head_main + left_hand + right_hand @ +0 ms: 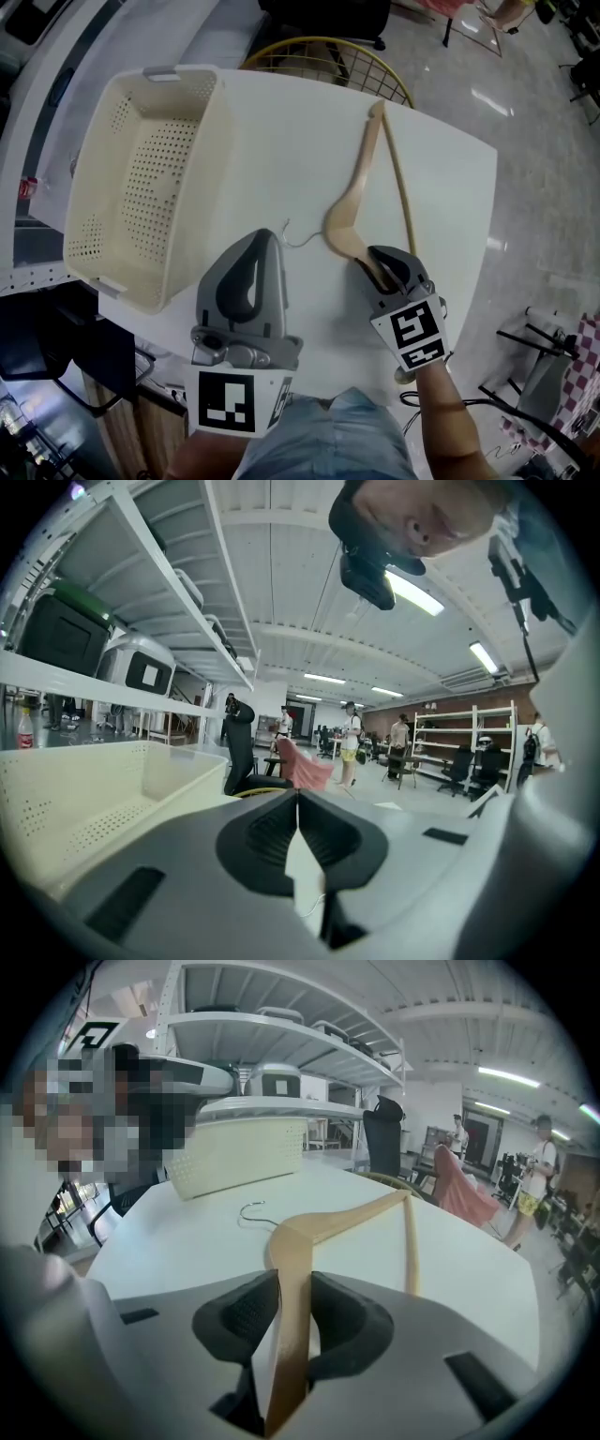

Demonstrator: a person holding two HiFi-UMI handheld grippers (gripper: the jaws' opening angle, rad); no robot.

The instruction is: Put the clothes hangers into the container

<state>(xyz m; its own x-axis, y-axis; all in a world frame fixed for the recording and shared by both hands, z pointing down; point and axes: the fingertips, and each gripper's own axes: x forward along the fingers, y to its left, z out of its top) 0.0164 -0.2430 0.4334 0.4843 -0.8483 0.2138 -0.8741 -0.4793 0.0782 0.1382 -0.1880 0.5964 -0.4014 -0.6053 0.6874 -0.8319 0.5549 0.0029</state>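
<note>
A: Where did the wooden hanger [361,173] lie?

B: Flat on the white table [281,131], right of the middle. Its wire hook [298,234] pointed toward the left gripper [265,240], and its far end reached the table's far edge.

A: And the right gripper [380,267]?

B: It was clamped on the hanger's near arm. In the right gripper view that arm ran up the gap between the two dark pads, touching both, and the rest of the hanger [328,1224] spread away beyond the tips, the hook [251,1209] off to the left.

A: Was the left gripper holding anything?

B: No. Its jaws stood together, tips meeting, with nothing between them. It hovered near the table's near edge, just short of the hook and not touching it as far as the head view showed.

A: And the container [202,178]?

B: A cream perforated basket stood on the table's left side, well apart from the hanger, with the left gripper between the two.
</note>
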